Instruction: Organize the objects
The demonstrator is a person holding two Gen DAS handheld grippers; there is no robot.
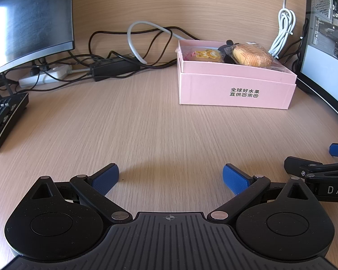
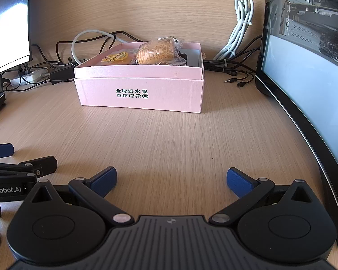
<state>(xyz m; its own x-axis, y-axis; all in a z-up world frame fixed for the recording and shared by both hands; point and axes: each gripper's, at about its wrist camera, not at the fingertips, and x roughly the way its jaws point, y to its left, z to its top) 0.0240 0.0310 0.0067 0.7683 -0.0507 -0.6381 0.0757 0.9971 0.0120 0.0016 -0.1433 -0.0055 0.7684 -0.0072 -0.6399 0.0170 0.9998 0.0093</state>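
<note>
Basically both tongs sit low over the bare wooden desk [image 1: 146, 123], side by side, each spread wide and pinching nothing. Left gripper [image 1: 170, 177] has blue pads apart with only desk between; right gripper [image 2: 171, 181] same.

Task things: pink box [image 2: 138, 90] stands well ahead near the back wall, lid off or nested under, can't tell which. Inside it lie a wrapped yellow-orange bun [image 2: 156, 52], a flat snack packet [image 2: 115, 58] with a cartoon print, and something dark behind the bun, too hidden to name. No loose item shows on the desk between grippers and box.

Judgement: objects look already in the box, so the task is near its end or at its start; can't tell which from this alone.

If the next step is reaching into the box:
- come in from above the rim, not through the front wall
- keep fingers wide for the bun, squeeze soft, wrapper is slippery and crinkly
- mind the cables [image 1: 128, 51] left of the box and the white cord bundle [image 2: 241, 29] to its right
- curved monitor [image 2: 304, 90] sits close on the right, swing clear.
</note>
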